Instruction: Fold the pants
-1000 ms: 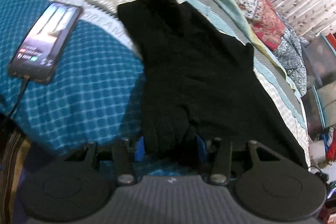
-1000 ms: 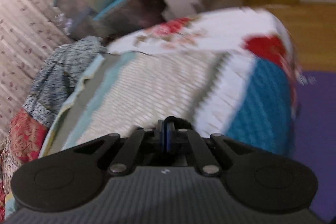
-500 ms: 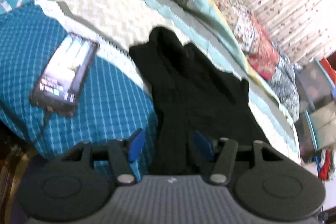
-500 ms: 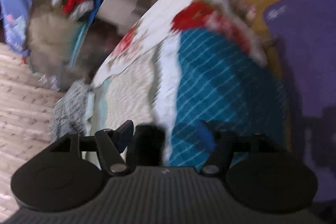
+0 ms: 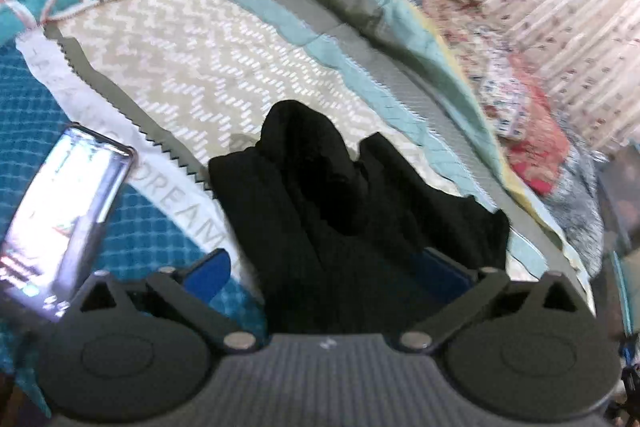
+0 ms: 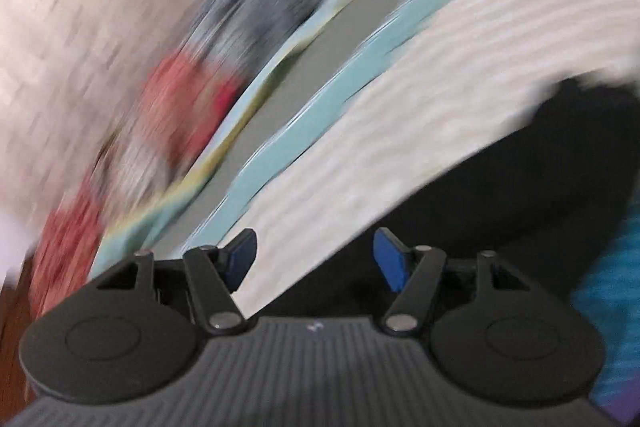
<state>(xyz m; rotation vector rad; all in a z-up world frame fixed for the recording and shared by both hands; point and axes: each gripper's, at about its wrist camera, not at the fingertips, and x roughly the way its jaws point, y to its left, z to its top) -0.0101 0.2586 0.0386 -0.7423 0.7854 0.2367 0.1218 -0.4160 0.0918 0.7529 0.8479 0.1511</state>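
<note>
Since the earlier left wrist frame, the left gripper (image 5: 324, 275) is drawn back from the black pants (image 5: 352, 223); its jaws are opening, spread wide, with the near fold lying loosely between them, unpinched. The pants lie bunched on the bed (image 5: 224, 59), beside a phone (image 5: 60, 223). The gripper is pitched down toward the cloth.

In the blurred right wrist view, the right gripper (image 6: 316, 263) is seen spread and empty, angled down over the pants' edge (image 6: 540, 187). For a clean fold, the cloth is best flattened before regrasping.
</note>
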